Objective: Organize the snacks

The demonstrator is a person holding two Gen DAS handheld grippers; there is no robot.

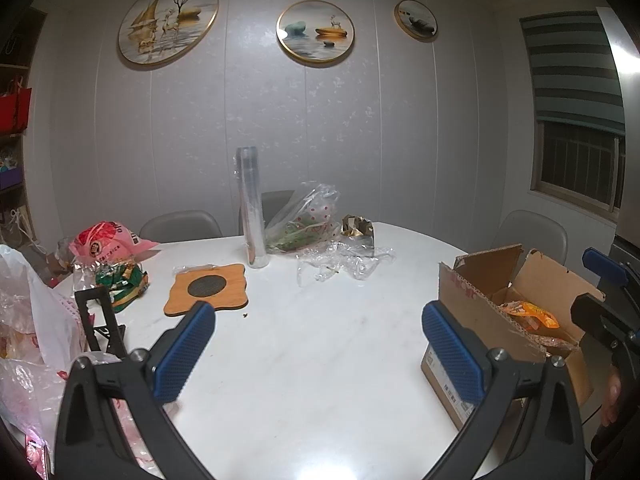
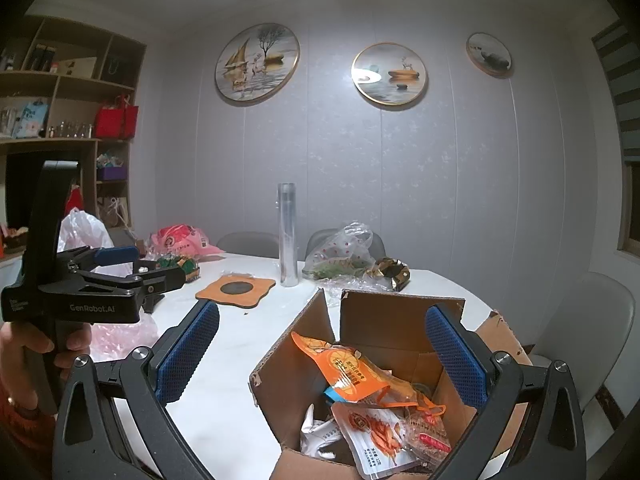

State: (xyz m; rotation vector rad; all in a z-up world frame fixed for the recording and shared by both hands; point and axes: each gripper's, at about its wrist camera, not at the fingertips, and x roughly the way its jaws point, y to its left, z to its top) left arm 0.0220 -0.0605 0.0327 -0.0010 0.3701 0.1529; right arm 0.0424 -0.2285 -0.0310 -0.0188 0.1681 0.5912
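Note:
An open cardboard box [image 2: 360, 320] stands on the white table [image 2: 224, 392], at its right side. Inside lie an orange snack packet [image 2: 352, 372] and a white packet with red print [image 2: 376, 436]. My right gripper [image 2: 322, 354] hovers open just above the box's near left corner, holding nothing. My left gripper [image 1: 320, 344] is open over bare table, left of the box [image 1: 480, 312], and empty. A green snack pack [image 1: 124, 280] and a pink bag [image 1: 108, 240] lie at the far left. A hand [image 2: 32, 352] holds the left gripper [image 2: 160, 266].
A wooden coaster [image 1: 208, 294], a tall clear tube [image 1: 252, 208], clear plastic bags [image 1: 304, 216], crumpled film [image 1: 344, 264] and a gold wrapper [image 1: 358, 232] sit on the table's far half. White plastic bags [image 1: 28, 320] crowd the near left. Grey chairs [image 1: 180, 226] ring the table.

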